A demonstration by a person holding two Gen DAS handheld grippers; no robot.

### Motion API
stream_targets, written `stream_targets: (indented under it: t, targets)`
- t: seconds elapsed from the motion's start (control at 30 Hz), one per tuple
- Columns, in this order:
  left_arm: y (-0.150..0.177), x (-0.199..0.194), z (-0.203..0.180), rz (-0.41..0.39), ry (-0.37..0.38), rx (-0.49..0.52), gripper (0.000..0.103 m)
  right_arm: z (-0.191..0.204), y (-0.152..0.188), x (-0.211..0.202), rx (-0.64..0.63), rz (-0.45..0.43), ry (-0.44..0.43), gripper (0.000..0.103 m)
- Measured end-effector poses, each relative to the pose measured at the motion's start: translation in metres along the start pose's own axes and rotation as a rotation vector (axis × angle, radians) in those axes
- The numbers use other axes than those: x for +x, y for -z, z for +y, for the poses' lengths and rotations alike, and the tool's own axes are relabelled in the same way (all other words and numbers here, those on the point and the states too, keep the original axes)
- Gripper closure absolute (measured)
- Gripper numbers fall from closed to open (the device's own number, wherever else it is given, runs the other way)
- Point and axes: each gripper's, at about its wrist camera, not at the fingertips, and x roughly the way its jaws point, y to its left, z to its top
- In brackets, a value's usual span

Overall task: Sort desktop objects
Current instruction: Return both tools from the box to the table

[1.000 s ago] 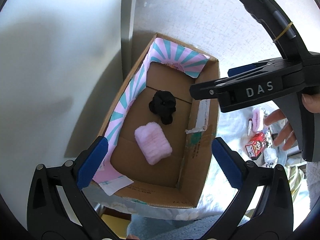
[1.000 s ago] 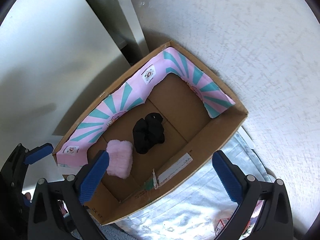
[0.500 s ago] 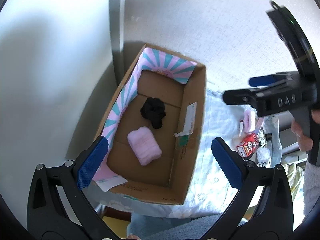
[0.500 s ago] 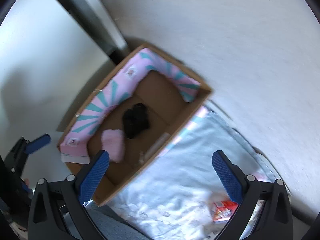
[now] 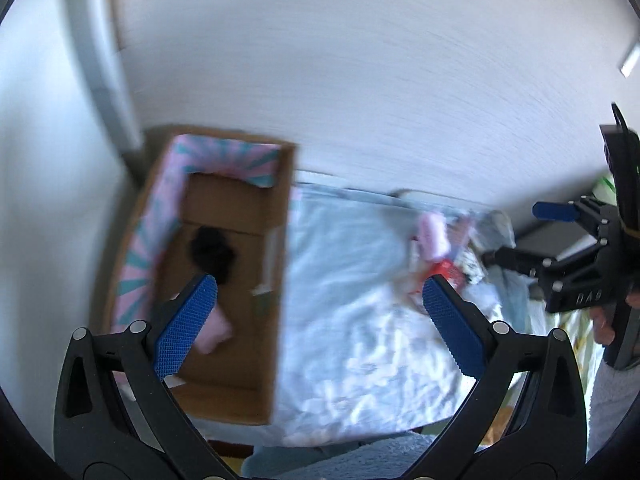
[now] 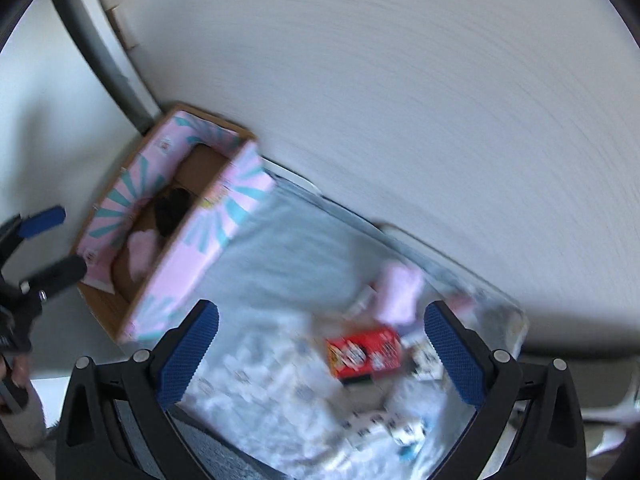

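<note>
A cardboard box (image 5: 280,240) with pink and teal lining stands at the left on a pale blue cloth (image 5: 352,264); it also shows in the right wrist view (image 6: 188,264). Inside lie a black scrunchie (image 5: 210,250) and a pink fluffy item (image 5: 214,330). On the cloth lie another pink fluffy item (image 6: 396,292), a red box (image 6: 364,354) and small white printed items (image 6: 426,362). My left gripper (image 5: 316,324) is open and empty above the box edge and cloth. My right gripper (image 6: 320,344) is open and empty above the red box. Both views are blurred.
A white wall (image 5: 360,60) rises behind the table. A grey post (image 5: 96,60) stands behind the box. The right gripper shows at the right edge of the left wrist view (image 5: 520,236), a hand on it. The left gripper shows at the left edge of the right wrist view (image 6: 52,240).
Both grippers have swung right, away from the box and over the cloth. The right gripper now looks down at the red box and pink item. Both stay open.
</note>
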Motion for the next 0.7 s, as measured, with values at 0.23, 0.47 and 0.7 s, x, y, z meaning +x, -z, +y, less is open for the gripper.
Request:
stream_targets:
  t: [0.23,0.47,0.7]
  targets:
    - [0.011,0.034,-0.084,0.060,0.065,0.213,0.000,-0.042,0.068,-0.011,0.076,-0.002,0.052,0.000]
    - [0.036,0.081,-0.158,0.135,0.133,0.417,0.000,-0.079,0.129,-0.006,0.139,0.034,0.061,0.000]
    - [0.051,0.135,-0.185,0.207,0.128,0.481,0.000,-0.107,0.175,0.024,0.219,0.090,0.050,0.004]
